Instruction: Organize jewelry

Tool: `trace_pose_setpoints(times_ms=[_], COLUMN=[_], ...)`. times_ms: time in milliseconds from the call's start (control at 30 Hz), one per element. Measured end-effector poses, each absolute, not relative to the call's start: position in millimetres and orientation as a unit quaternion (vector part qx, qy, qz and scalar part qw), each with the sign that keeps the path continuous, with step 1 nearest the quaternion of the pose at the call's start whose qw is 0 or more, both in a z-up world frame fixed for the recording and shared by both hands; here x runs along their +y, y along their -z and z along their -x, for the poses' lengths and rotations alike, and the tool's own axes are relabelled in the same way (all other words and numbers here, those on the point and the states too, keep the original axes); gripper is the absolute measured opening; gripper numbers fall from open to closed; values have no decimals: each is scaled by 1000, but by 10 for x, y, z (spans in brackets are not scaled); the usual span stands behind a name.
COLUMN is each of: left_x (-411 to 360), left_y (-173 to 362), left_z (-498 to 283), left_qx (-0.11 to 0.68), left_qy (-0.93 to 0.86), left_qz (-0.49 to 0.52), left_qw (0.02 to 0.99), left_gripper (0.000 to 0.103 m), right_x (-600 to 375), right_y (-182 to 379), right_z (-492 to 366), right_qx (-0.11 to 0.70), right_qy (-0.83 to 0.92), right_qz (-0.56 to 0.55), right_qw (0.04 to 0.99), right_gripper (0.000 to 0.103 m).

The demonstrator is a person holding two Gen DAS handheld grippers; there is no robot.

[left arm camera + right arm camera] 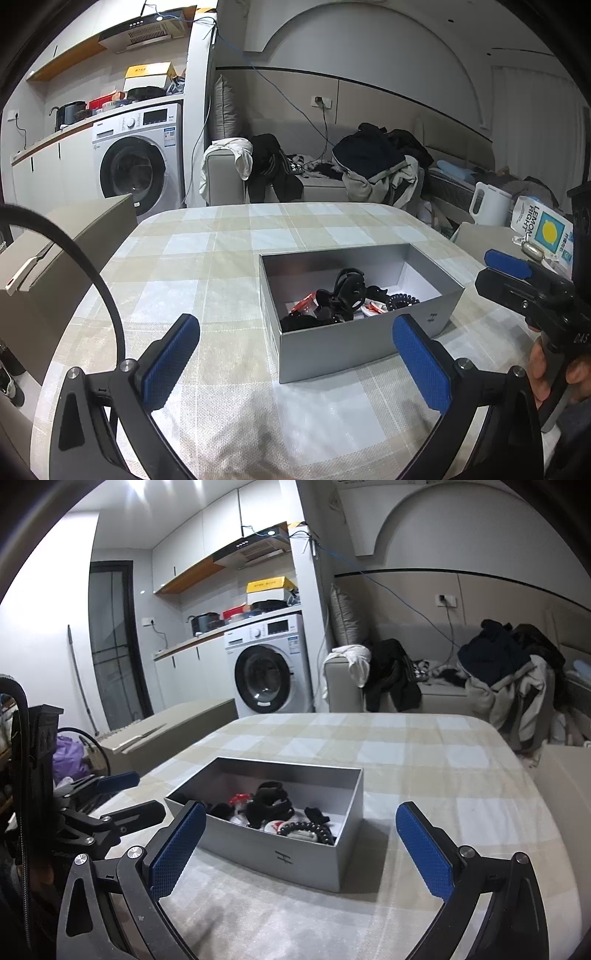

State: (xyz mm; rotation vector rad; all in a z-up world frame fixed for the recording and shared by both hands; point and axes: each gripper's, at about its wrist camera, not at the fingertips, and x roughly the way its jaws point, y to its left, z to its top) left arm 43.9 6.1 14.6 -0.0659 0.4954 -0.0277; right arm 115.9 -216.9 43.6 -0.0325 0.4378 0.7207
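Now both tools hang over the checked tablecloth [221, 258] with nothing between their blue pads. The left gripper [295, 362] gapes fully wide, the grey box [354, 343] at its one o'clock. The right gripper [299, 849] is equally wide, the box at its eleven o'clock. Inside lie a black hair claw [347, 291], a dark bead bracelet [310, 829] and a coiled black hair tie [402, 300].

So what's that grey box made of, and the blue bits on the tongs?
Grey box: probably matte-coated cardboard, given its thin straight walls, sharp folded corners and white inside. Blue pads: likely rubber or soft plastic, with a fine dimpled grid and no shine.
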Motion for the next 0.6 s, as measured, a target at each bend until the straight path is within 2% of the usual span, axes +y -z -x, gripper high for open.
trace_pose_setpoints(times_ms=[600], left_x=[26], left_y=[-163], left_z=[-407], left_qx=[241], left_qy=[16], left_qz=[26], left_qw=[970], left_gripper=[102], right_x=[-2192], right_y=[-455], right_z=[-1129], right_qx=[197], right_qy=[-341], right_qz=[18], right_qw=[919], right_gripper=[103])
